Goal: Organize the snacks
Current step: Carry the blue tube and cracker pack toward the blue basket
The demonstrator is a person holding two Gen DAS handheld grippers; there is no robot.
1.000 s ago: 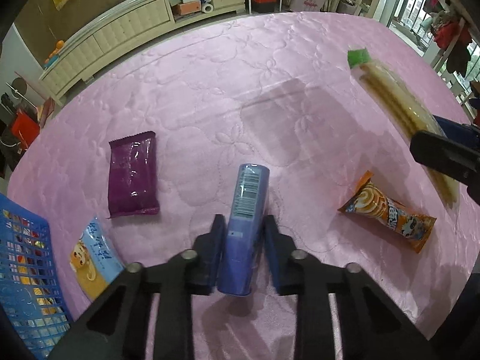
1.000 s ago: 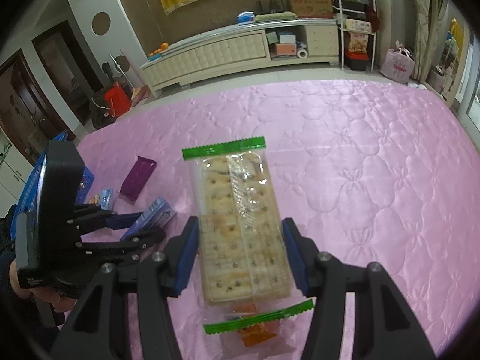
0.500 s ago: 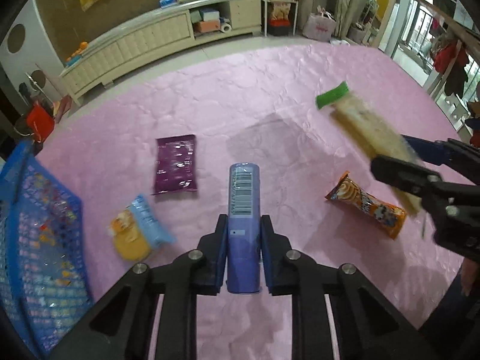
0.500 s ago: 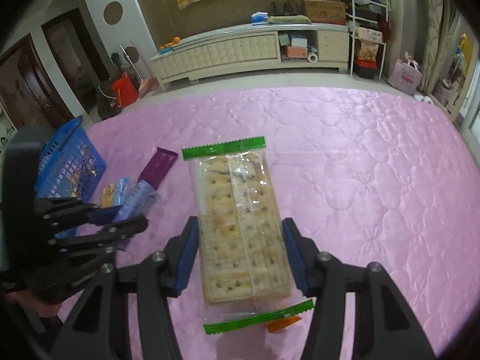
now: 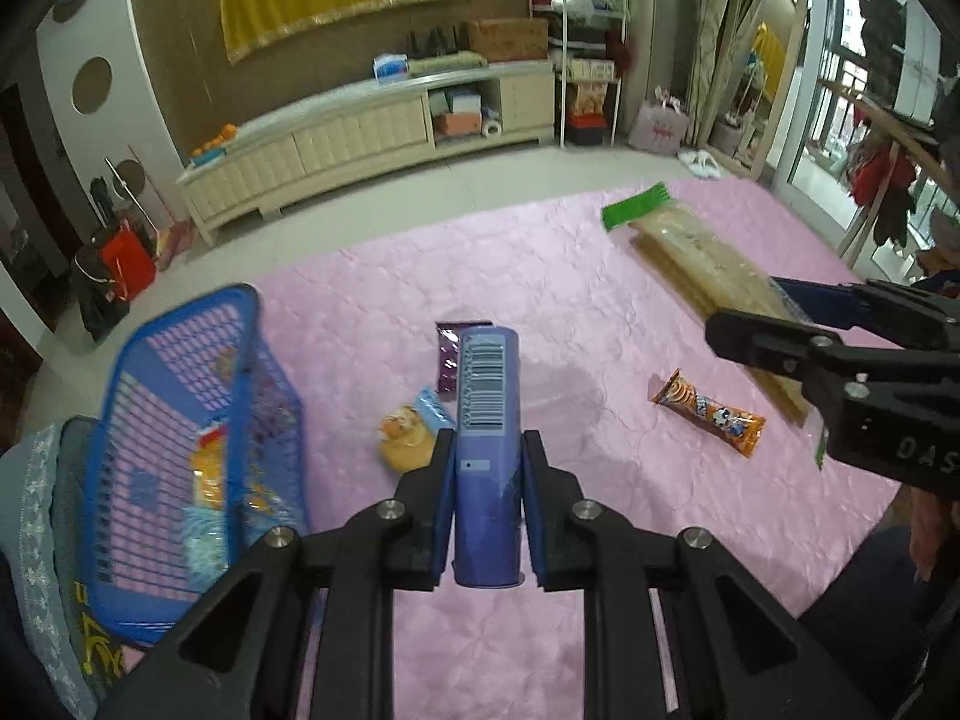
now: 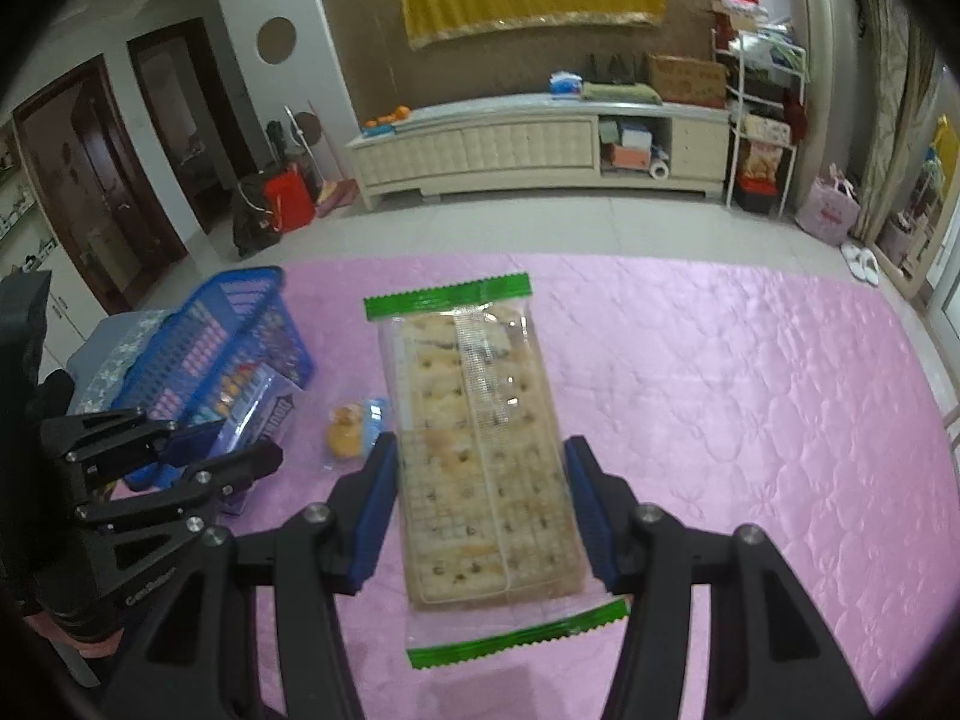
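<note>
Left wrist view, held item: my left gripper point(image 5: 487, 468) pinches a tall periwinkle-blue snack box with a barcode on its face point(image 5: 487, 450); its long axis runs straight away from the camera, the barcode end farthest out, above the pink quilted cover point(image 5: 540, 276).

Left wrist view, basket: a blue plastic mesh basket point(image 5: 198, 420) sits at the cover's left edge, with packets inside.

Left wrist view, loose snacks: a purple foil wrapper point(image 5: 447, 360) lies partly hidden behind the box; a light-blue and yellow pouch point(image 5: 414, 432) lies just left of the fingers; an orange cartoon-printed stick packet point(image 5: 708, 414) lies to the right, slanting.

Left wrist view, other tool: my right gripper point(image 5: 774, 324) enters from the right, carrying its pack.

Right wrist view, held item: I see the blue pads pressed on both long sides of a clear cracker pack with green serrated seals point(image 6: 480, 450); its long axis points forward, one seal far, one near.

Right wrist view, appearance: pale, speckled square crackers show through the film.

Right wrist view, surroundings: the left tool and basket lie at left.
</note>
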